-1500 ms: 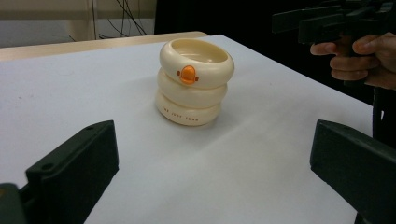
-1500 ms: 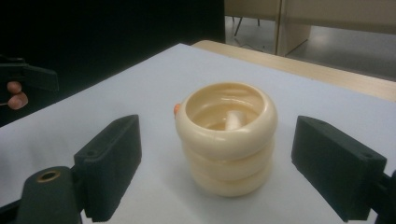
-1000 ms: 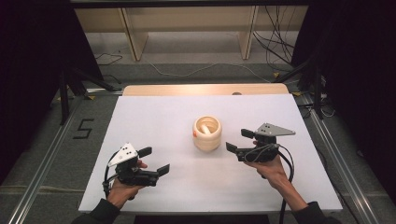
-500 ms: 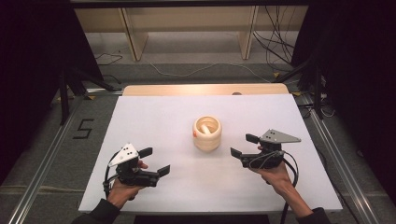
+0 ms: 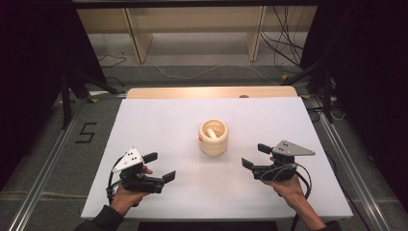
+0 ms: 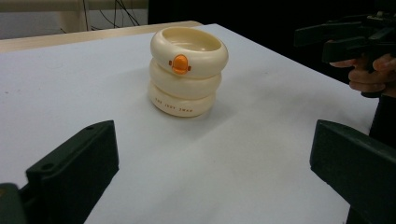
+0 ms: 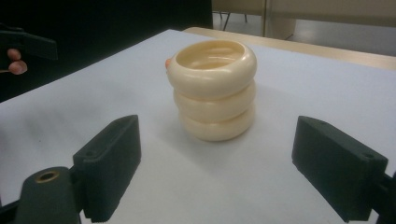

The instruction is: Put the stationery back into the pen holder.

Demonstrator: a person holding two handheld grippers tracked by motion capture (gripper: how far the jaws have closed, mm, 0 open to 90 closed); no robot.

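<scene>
A cream stack of three rings, hollow on top and with an orange tab on its upper ring, stands upright in the middle of the white table. My left gripper is held at the near left, open and empty, pointing at the stack. My right gripper is at the near right, also open and empty, a short way from the stack. The left gripper view has the stack ahead between the wide jaws, with the right gripper beyond. In the right gripper view the stack stands in front of the spread jaws.
A bare wooden strip runs along the table's far edge. Beyond it are wooden shelf legs and cables on the floor. Metal rails flank the table, and a "5" mark is on the floor at the left.
My right gripper has drawn back from the stack, toward the near right of the table. The left gripper has barely moved.
</scene>
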